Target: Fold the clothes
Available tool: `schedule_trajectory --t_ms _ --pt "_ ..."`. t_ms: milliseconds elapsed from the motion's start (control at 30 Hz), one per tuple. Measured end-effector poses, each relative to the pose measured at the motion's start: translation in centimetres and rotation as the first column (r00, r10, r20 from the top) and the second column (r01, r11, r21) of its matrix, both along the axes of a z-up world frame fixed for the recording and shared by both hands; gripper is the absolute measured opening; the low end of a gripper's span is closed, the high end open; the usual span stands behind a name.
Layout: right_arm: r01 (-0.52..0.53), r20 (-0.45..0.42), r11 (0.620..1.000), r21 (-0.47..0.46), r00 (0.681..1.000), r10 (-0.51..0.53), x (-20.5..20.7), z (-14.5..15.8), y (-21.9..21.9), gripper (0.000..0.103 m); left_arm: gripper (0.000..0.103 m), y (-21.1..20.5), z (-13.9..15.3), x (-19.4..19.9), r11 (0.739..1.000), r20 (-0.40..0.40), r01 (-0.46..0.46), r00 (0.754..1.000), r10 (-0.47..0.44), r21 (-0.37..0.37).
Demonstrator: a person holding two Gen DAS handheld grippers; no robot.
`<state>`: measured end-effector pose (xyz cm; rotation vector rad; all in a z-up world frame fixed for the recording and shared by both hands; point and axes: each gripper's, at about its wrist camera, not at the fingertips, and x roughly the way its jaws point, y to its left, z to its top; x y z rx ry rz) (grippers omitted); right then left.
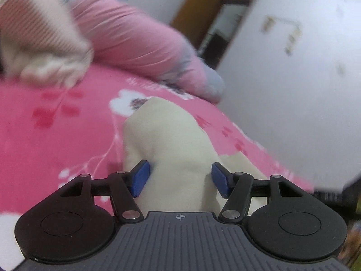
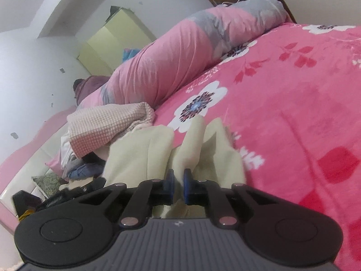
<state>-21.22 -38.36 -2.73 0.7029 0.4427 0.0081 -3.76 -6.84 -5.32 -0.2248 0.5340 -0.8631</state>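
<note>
Soft, even indoor light, no hard shadows or glare. The left wrist view is blurred, most on the striped cloth (image 1: 42, 33) (upper left). Both views bend strongly at edges, with dark corners.

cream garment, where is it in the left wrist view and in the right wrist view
Left wrist view: the cream garment rises in the lower centre, between the open blue pads of the left gripper.
Right wrist view: it lies bunched in the lower centre, a fold pinched in the shut right gripper.
Shared landmark: the long pink bolster at the far edge of the pink floral bedspread.
</note>
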Motion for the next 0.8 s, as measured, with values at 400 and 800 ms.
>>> schedule_trajectory --t_ms 400,800 --pt "-0.023 -0.026 0.999 -0.033 0.999 0.022 2.3 -1.3 -2.7 0.007 0.070 -1.5 -0.8 -0.5 1.000 0.031 -0.005 1.000 0.005 -0.002" --pt "-0.069 -0.002 0.998 0.009 0.998 0.069 2.3 2.3 -1.5 0.044 0.073 -0.8 -1.2 -1.2 1.000 0.044 -0.014 0.999 0.014 -0.007"
